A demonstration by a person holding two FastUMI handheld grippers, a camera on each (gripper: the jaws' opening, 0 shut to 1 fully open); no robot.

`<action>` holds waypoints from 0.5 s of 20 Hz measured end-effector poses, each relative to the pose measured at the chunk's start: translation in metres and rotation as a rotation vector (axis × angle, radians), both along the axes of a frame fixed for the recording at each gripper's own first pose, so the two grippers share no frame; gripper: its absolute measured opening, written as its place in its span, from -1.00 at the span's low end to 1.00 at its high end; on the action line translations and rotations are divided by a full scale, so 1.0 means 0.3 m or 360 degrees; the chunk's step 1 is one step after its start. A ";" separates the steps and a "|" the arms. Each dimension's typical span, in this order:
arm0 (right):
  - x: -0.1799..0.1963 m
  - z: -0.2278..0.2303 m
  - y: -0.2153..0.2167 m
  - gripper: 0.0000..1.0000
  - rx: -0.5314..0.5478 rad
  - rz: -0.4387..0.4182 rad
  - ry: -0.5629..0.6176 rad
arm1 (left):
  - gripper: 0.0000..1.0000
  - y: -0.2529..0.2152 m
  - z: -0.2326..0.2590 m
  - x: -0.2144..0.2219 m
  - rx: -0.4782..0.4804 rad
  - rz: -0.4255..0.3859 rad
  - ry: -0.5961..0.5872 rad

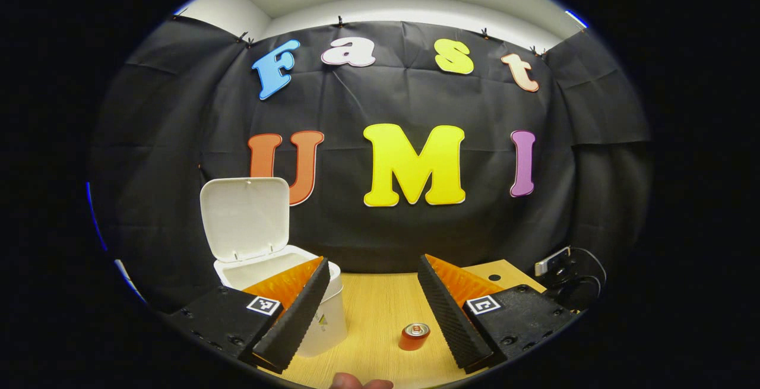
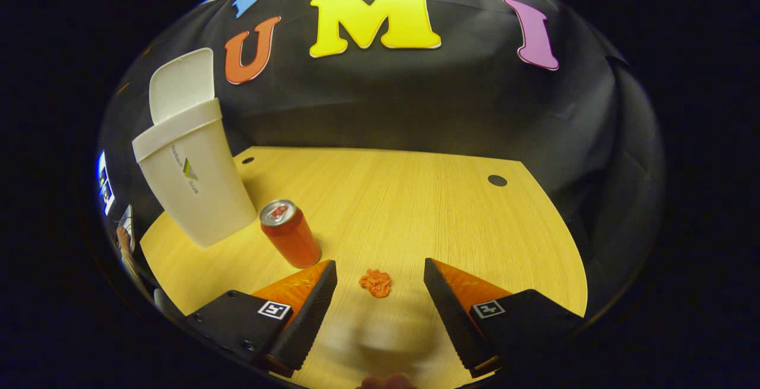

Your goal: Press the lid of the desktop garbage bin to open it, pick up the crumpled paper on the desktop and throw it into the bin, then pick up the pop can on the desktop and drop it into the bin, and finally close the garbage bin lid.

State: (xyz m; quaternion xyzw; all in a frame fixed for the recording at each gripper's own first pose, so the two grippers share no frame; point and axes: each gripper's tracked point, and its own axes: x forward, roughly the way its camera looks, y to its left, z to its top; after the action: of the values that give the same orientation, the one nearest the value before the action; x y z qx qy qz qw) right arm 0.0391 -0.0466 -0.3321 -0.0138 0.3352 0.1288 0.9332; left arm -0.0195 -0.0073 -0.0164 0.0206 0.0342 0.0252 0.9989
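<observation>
The garbage bin (image 2: 193, 190) stands near the bench's left edge in the right gripper view, white, with its lid (image 2: 181, 83) swung up and standing open behind the mouth; in the left gripper view the same lid (image 1: 245, 218) rises upright over the bin (image 1: 323, 323), whose hollow shows pale beneath it. Just beside the bin, toward the bench's front, the pop can (image 2: 290, 233) stands upright, its silver top showing — close to the bin's wall but apart from it. The crumpled paper (image 2: 375, 282), a small orange wad, lies on the bare wood of the bench (image 2: 415, 199) to the can's right, near the front edge and apart from the can. The right gripper (image 2: 380, 279) hangs over it with its fingers spread wide, the wad lying between the two tips and touched by neither. The left gripper (image 1: 373, 273) is likewise released, fingers parted and holding nothing — its left finger crosses in front of the bin, and the can (image 1: 414, 336) sits on the bench (image 1: 380, 306) low between the two fingers.
</observation>
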 end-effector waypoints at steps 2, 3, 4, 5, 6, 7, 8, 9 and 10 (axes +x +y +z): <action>0.010 -0.061 0.014 0.87 -0.0029 0.0018 0.0043 | 0.95 0.005 -0.010 -0.005 0.0003 0.0004 0.0018; 0.016 -0.091 0.025 0.89 -0.0033 0.0019 0.0074 | 0.95 0.005 -0.017 -0.007 0.0008 0.0003 0.0025; 0.024 -0.118 0.035 0.89 -0.0036 0.0023 0.0101 | 0.95 0.011 -0.030 -0.015 0.0017 0.0001 0.0038; 0.028 -0.144 0.046 0.89 -0.0042 0.0031 0.0122 | 0.95 0.018 -0.041 -0.022 0.0029 0.0007 0.0051; 0.037 -0.169 0.050 0.89 -0.0060 0.0036 0.0141 | 0.95 0.020 -0.051 -0.038 0.0035 0.0013 0.0061; 0.038 -0.195 0.049 0.89 -0.0074 0.0042 0.0168 | 0.96 0.024 -0.054 -0.043 0.0035 0.0019 0.0069; 0.039 -0.220 0.052 0.90 -0.0079 0.0048 0.0212 | 0.96 0.031 -0.055 -0.046 0.0036 0.0027 0.0072; 0.036 -0.237 0.056 0.90 -0.0070 0.0050 0.0247 | 0.96 0.041 -0.055 -0.046 0.0040 0.0039 0.0074; 0.038 -0.253 0.053 0.89 -0.0073 0.0043 0.0275 | 0.96 0.052 -0.060 -0.045 0.0047 0.0052 0.0083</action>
State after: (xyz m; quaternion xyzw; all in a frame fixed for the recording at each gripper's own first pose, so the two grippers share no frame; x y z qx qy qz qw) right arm 0.0505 -0.0307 -0.4080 -0.0286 0.4171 0.1345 0.8984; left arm -0.0331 0.0084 -0.0343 0.0353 0.0603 0.0415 0.9967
